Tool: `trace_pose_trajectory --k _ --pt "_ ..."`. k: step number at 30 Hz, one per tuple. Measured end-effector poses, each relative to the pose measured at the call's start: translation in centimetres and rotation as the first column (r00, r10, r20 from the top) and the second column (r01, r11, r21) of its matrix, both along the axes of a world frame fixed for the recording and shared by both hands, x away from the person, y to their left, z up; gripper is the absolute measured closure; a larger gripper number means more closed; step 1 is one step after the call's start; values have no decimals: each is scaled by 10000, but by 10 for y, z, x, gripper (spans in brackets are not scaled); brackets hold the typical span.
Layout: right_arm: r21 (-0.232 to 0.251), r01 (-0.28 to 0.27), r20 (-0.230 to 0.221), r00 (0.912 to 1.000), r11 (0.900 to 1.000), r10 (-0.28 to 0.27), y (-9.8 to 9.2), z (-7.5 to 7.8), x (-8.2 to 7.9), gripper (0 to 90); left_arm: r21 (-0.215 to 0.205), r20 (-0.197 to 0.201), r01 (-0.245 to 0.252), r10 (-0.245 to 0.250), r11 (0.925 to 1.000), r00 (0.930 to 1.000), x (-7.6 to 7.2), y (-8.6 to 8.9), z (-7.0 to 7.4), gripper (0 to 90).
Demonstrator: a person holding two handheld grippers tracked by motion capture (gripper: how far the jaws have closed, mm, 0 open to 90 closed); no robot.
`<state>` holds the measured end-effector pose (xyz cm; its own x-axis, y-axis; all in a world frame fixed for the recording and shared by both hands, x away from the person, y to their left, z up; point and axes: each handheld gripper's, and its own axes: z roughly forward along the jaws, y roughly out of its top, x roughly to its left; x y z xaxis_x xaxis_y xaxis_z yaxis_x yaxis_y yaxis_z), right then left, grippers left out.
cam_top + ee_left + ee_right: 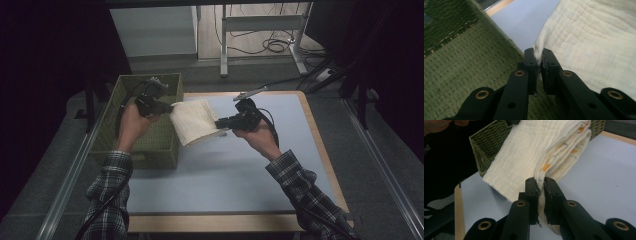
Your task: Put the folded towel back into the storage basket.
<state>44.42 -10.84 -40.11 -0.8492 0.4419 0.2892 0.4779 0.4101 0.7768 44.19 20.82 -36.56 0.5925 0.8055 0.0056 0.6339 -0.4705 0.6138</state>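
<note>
- High view: the folded cream cloth hangs at frame centre-left between the left gripper and the right gripper, partly over the green woven basket. Risk: uneven hand travel could unfold it.
- Left gripper view: jaws nearly closed, pinching a cloth edge at centre. Risk: the thin bite slips.
- Right gripper view: jaws clamp the layered fold, printed orange inside. Risk: layers could separate.

A folded cream muslin cloth is hanging in the air, tilting between the green woven basket and the blue mat, pinched at opposite edges. Its inner layers are showing small orange and dark marks, probably a printed pattern.
</note>
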Motion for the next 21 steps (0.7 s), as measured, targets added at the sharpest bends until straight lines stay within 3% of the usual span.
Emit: trace_pose_trajectory --k 9,21 --pt "126 -355 -81 9993 9993 356 33 6 3 819 82 210 -557 555 9984 9982 -5 29 10 838" --pt "169 -671 -167 9976 9976 673 81 4 2 819 480 389 -1276 1258 9907 9913 -7 63 9 840"
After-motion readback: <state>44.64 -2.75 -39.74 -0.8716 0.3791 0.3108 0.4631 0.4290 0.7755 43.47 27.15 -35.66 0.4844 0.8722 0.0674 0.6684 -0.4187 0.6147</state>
